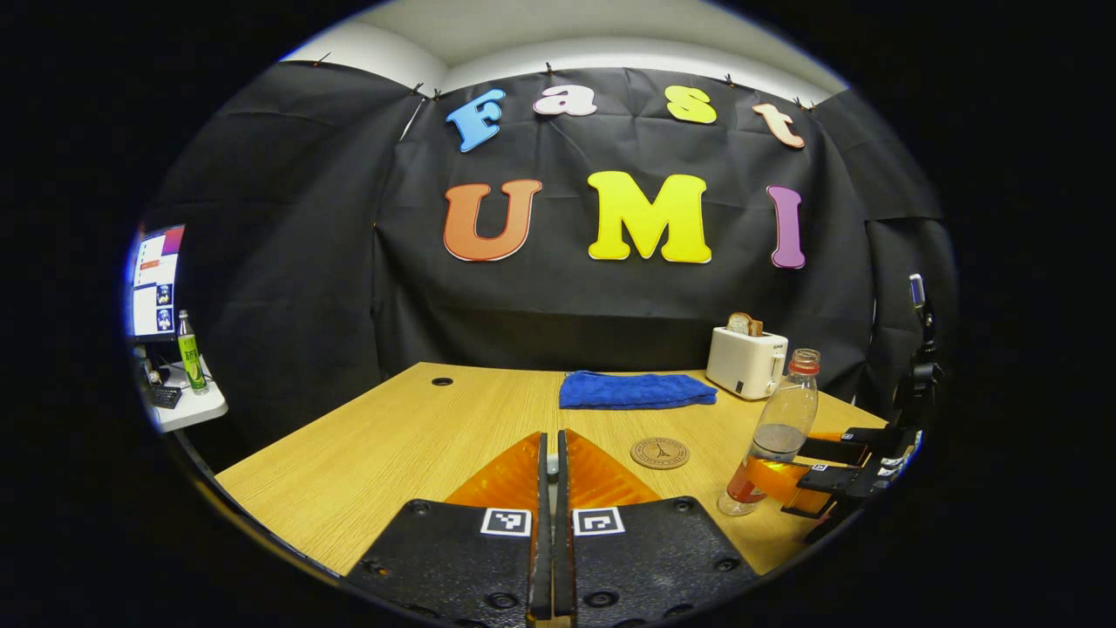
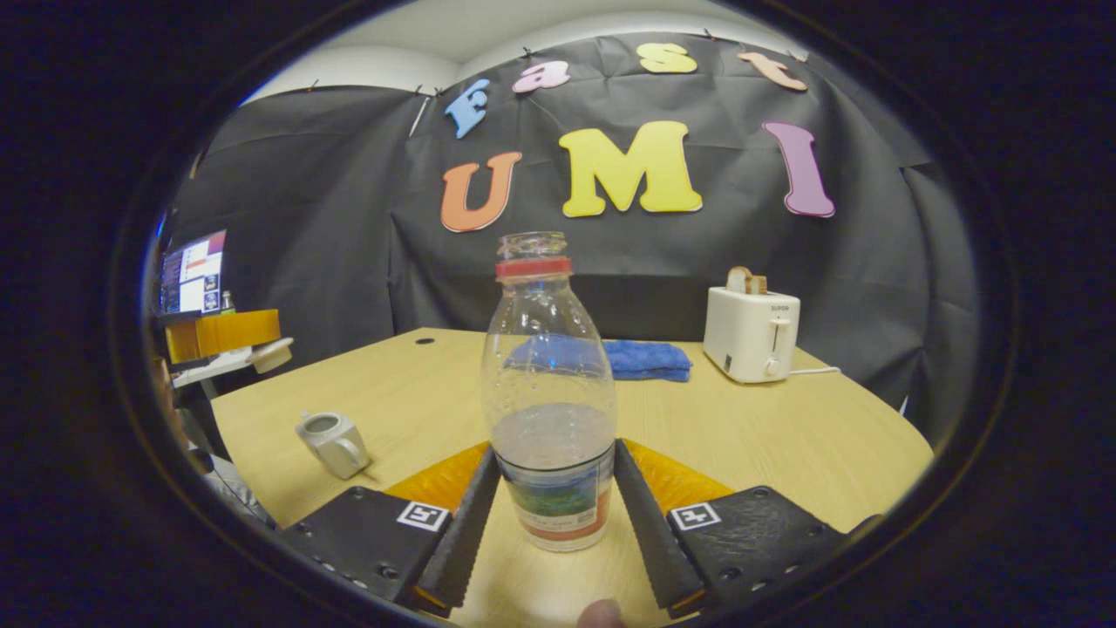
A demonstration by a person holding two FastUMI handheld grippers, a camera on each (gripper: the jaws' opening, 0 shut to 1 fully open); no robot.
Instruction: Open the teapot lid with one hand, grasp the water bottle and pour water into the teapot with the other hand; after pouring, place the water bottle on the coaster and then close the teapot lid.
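Straddling the bottle (image 2: 550,410), the right gripper (image 2: 551,488) has a finger against each side of its lower body; bottle upright on the tabletop (image 2: 785,436), uncapped, part-filled. Left gripper (image 1: 553,471) fingers nearly closed on a small pale object, too hidden to identify. Coaster (image 1: 660,453) lies just right-ahead of them. Teapot (image 2: 334,442) sits lidless, left of the right fingers.

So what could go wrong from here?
1. The bottle has no cap, and the right gripper flanks it low down, near the label. Lifted from there, it could tip and spill on the table.
2. The teapot has a small opening and stands well off to the side, so the pour may miss.
3. The left gripper pinches the lid in the air; it might slip out.
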